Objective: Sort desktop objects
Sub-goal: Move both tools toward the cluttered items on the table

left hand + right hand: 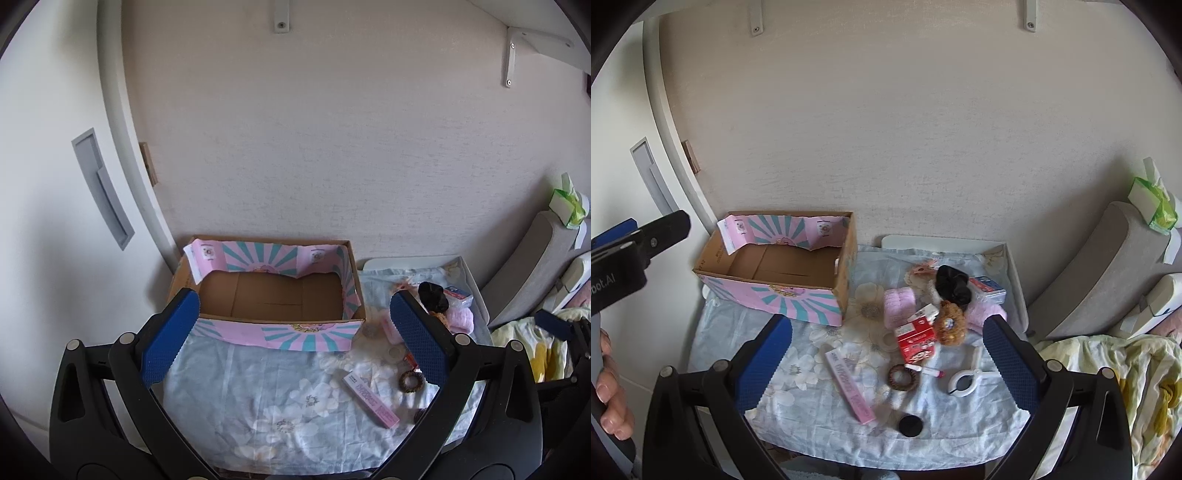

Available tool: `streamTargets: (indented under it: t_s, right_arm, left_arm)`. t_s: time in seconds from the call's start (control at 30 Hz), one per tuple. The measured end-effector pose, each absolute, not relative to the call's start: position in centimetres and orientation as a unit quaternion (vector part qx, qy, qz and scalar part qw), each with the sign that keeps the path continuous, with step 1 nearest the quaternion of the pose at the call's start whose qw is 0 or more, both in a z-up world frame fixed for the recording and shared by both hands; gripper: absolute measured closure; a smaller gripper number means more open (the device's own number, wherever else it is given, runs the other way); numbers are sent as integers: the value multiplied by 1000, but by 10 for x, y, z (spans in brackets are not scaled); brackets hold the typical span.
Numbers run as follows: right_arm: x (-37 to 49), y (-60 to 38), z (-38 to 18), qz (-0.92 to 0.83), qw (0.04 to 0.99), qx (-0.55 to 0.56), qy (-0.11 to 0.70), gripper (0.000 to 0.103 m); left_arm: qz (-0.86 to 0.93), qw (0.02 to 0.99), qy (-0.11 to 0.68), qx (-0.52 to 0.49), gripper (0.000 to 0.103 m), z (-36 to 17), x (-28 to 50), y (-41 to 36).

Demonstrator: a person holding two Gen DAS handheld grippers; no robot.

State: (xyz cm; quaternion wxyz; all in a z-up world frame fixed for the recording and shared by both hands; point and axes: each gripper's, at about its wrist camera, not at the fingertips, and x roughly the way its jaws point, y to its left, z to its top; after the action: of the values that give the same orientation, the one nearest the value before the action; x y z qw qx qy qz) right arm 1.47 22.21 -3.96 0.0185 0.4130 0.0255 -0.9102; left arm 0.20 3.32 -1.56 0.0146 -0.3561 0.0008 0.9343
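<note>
The right gripper [886, 362] is spread wide with nothing between its blue fingers. It hangs over the things in the lower middle of the picture. The left gripper [295, 332] is spread wide too and holds nothing. It points at the cardboard box [356, 291] in the middle of its view.

The sorting looks like it has not begun. The box is open on top, and its brown floor looks bare.

All the small things lie on the flowery cloth [812, 417], to the right of the box. There is a long pink box [849, 386], a brown hair ring [900, 376], a red carton [918, 338], a round black lid [911, 424], a white clip [964, 380], a black scrunchie [953, 282] and a fuzzy brown toy [950, 325]. I think all of them still need to go in.
</note>
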Motion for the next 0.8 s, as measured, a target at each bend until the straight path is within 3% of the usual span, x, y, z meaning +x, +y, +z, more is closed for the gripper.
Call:
streamTargets:
  t_s: [0.23, 0.53, 0.8]
  right_arm:
    - [23, 270, -42, -912, -17, 408, 44, 0]
    - [30, 310, -76, -894, -31, 447, -2, 0]
    - [35, 325, -113, -881, -17, 473, -15, 0]
  left_arm:
    - [924, 17, 23, -380, 0, -37, -1, 43]
    - [907, 38, 34, -419, 0, -74, -6, 67]
    - [893, 115, 59, -432, 0, -110, -8, 118]
